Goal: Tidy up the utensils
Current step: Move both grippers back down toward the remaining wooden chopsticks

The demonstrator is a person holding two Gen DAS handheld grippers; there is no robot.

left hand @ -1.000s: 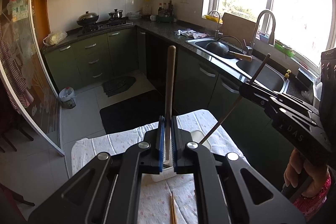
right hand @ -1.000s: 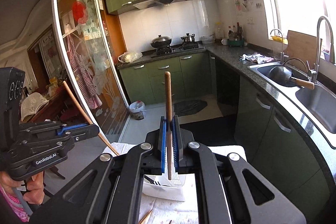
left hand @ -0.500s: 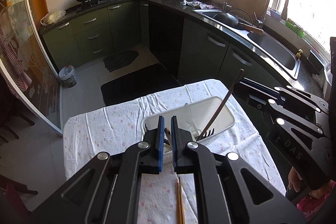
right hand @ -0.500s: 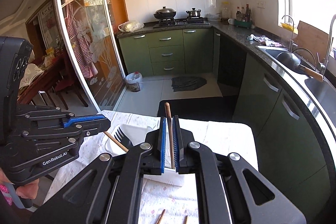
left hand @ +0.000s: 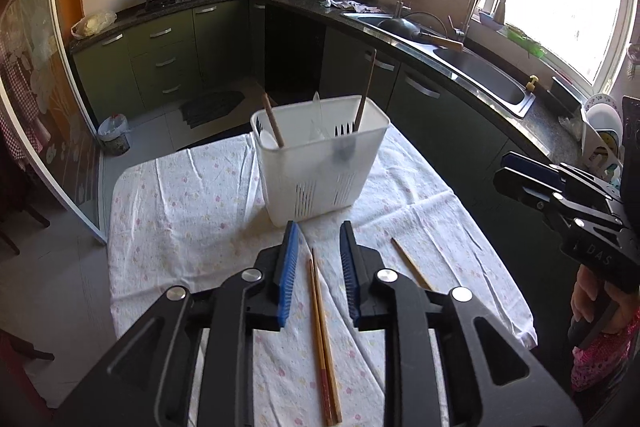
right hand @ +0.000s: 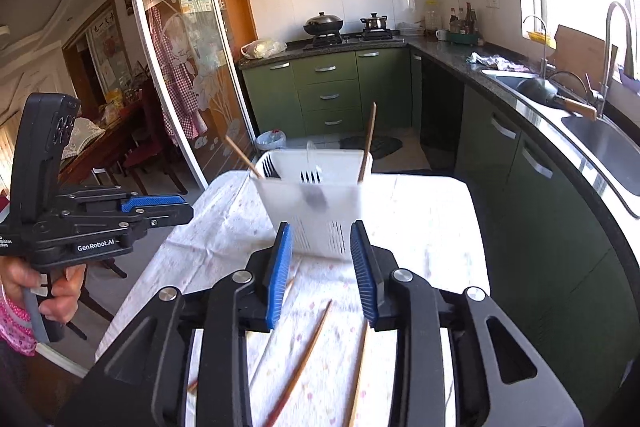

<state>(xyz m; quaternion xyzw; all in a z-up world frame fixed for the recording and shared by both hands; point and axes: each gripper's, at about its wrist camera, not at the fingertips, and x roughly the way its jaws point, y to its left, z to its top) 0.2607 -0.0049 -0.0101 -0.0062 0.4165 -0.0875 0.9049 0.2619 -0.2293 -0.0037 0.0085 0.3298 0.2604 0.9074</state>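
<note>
A white slotted utensil holder (left hand: 320, 163) (right hand: 316, 203) stands on the flowered tablecloth. Two wooden-handled utensils lean inside it, one at the left (left hand: 274, 123) (right hand: 242, 157) and one at the right (left hand: 366, 91) (right hand: 368, 143). My left gripper (left hand: 319, 233) (right hand: 160, 207) hangs just in front of the holder, its jaws opening with nothing gripped. A pair of chopsticks (left hand: 324, 339) lies on the cloth below it. My right gripper (right hand: 322, 233) (left hand: 506, 173) is also in front of the holder, jaws opening and empty. Loose chopsticks (right hand: 304, 359) lie under it.
A single chopstick (left hand: 410, 263) lies on the cloth to the right. The small table (left hand: 168, 211) drops off at both sides. Green kitchen cabinets (right hand: 332, 95), a sink counter (left hand: 480, 75) and a glass sliding door (right hand: 176, 67) lie beyond. A person's hands hold both gripper handles.
Both grippers let go of the wooden-handled utensils, which now stand in the holder. Both have sunk and drawn back from it, and their jaws have parted.
</note>
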